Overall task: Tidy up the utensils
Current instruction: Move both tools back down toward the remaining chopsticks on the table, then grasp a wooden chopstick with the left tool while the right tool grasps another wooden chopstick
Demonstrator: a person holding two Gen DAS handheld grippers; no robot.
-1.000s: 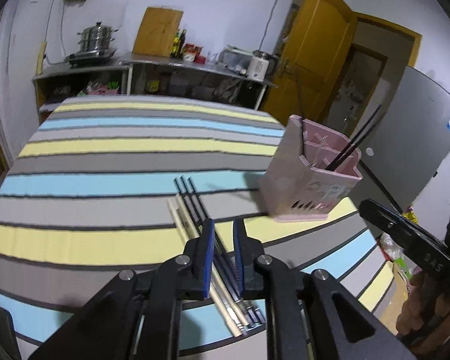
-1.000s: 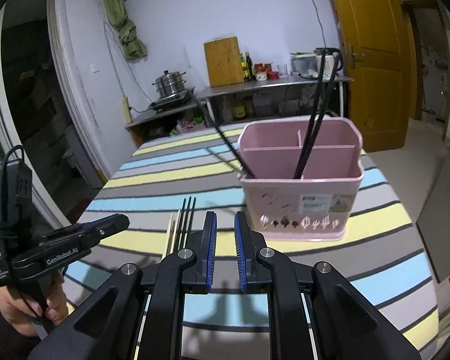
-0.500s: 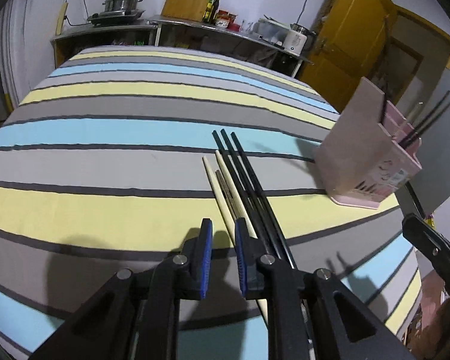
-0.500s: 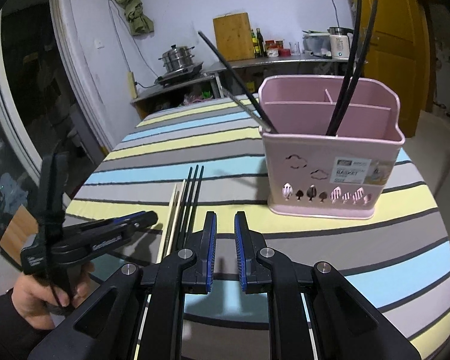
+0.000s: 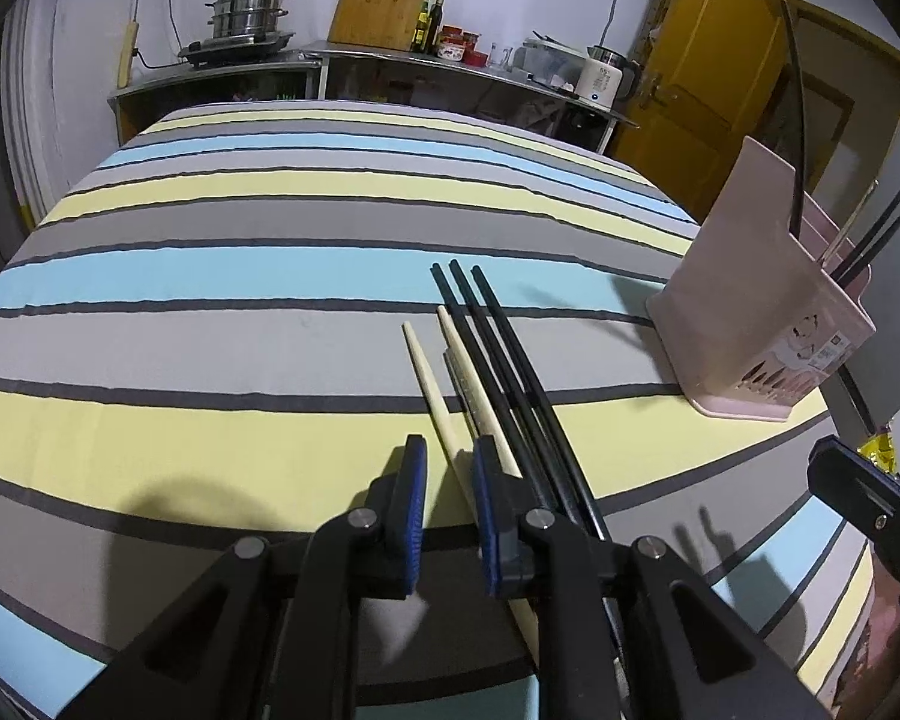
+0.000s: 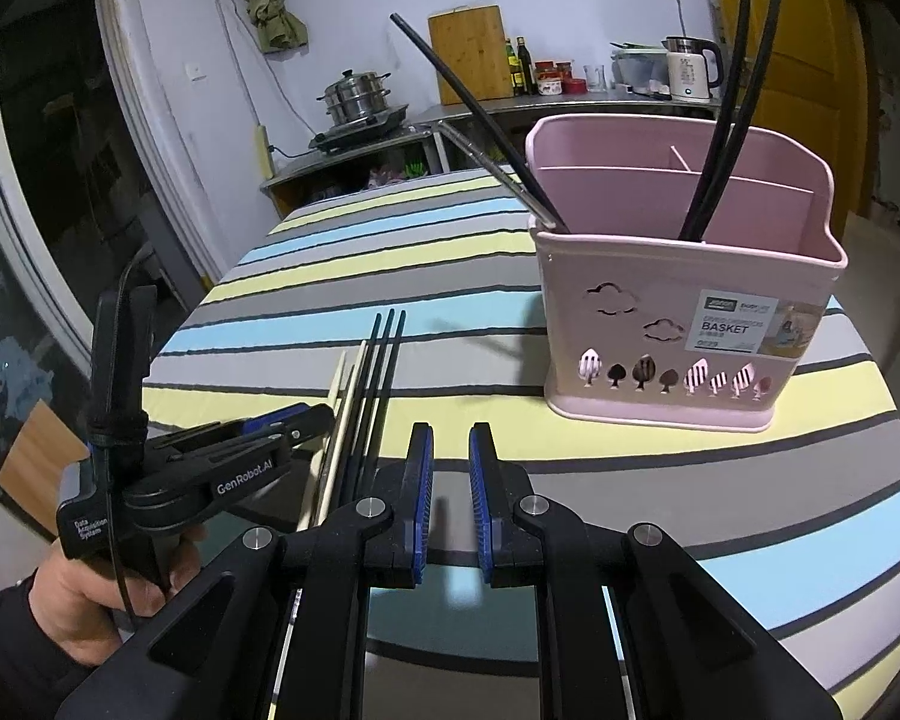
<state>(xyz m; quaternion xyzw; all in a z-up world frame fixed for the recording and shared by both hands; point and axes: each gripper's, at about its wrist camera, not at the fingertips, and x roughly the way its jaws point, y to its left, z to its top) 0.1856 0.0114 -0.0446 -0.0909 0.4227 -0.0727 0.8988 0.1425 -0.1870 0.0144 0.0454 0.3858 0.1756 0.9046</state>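
Three black chopsticks (image 5: 498, 348) and a few pale wooden chopsticks (image 5: 426, 372) lie side by side on the striped table. My left gripper (image 5: 448, 462) sits low over them, its jaws opening. One pale chopstick runs between the pads on the cloth, not gripped. In the right wrist view the left gripper (image 6: 324, 414) tips touch down beside the pale chopsticks (image 6: 342, 408). My right gripper (image 6: 451, 450) hovers open and empty in front of the pink basket (image 6: 660, 324). The basket holds black chopsticks (image 6: 726, 120) and a leaning black one (image 6: 468, 102).
The striped tablecloth (image 5: 240, 276) drops off at its rounded front edge (image 6: 750, 630). Behind the table a steel counter (image 5: 390, 60) carries a steamer pot (image 5: 249, 6), a wooden board (image 5: 384, 0), bottles and a kettle (image 5: 600, 75). A yellow door (image 5: 708, 78) stands at the right.
Both grippers came down toward the table. The left one dropped onto the pale chopsticks and its jaws widened slightly. The right one drew nearer the basket, its gap unchanged.
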